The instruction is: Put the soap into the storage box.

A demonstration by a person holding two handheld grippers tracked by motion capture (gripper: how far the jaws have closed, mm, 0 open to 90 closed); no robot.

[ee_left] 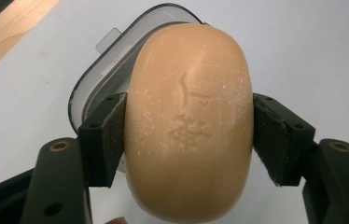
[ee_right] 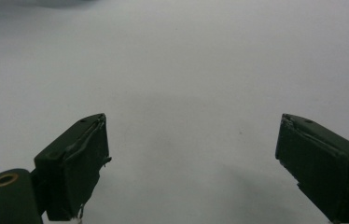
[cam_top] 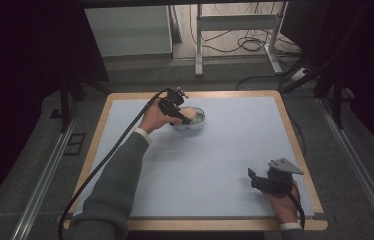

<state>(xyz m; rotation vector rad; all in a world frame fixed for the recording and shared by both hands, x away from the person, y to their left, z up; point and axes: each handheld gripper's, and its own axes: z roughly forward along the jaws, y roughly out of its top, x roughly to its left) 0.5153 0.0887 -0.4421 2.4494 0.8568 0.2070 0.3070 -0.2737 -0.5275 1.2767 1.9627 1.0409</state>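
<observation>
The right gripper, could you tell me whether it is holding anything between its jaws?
No, the right gripper has its jaws standing wide apart with nothing but the bare pale table cover between them.

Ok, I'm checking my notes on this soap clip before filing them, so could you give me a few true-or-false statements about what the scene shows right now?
1. The left gripper is shut on the bar of soap. True.
2. The soap is white. False: it is a peach-tan bar with a mark pressed into its face.
3. A clear plastic dish lies just beyond the soap in the left gripper view. True.
4. The right gripper holds a second bar. False: its fingers stand apart with nothing between them.
5. In the high view the right gripper is over the far left of the table. False: it is at the near right corner.
</observation>
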